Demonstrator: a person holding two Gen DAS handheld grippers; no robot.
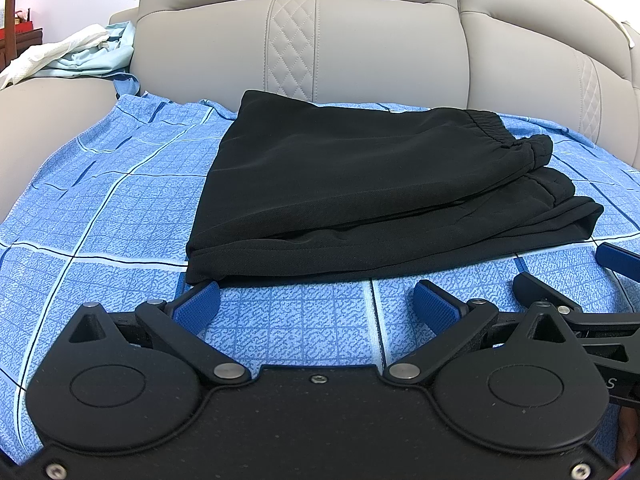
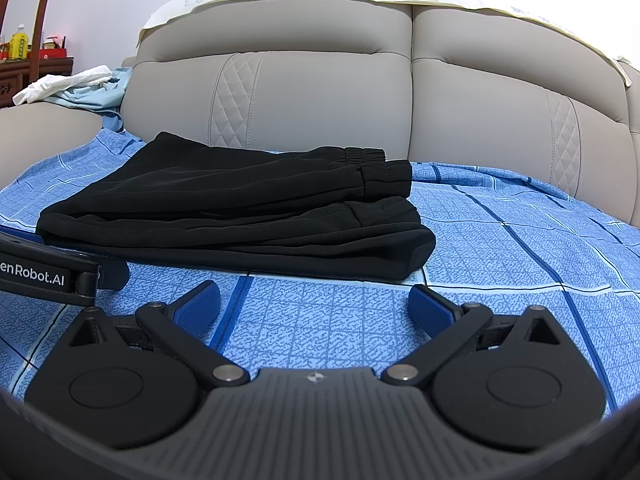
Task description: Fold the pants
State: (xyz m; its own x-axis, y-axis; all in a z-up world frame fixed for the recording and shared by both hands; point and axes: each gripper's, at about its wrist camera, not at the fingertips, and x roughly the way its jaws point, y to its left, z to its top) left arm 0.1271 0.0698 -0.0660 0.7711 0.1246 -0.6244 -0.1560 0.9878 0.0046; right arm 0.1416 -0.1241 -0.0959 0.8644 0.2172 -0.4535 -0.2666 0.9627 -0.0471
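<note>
Black pants (image 1: 360, 184) sit folded in a stack on the blue checked sheet (image 1: 100, 208), just beyond both grippers. Left gripper (image 1: 316, 300) and right gripper (image 2: 316, 300) are spread wide, holding nothing. Fabric looks soft, light, probably slippery (layers could slide), so I'd pinch the near folded edge.

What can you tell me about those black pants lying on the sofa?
The pants are plain black, of a smooth, thin-looking fabric, folded into a flat stack of several layers. A gathered elastic waistband lies on top at the right end; the rounded fold is at the left. They rest on a blue checked sheet spread over the grey sofa, near its backrest. Both grippers, left and right, are open just in front and touch nothing.
</note>
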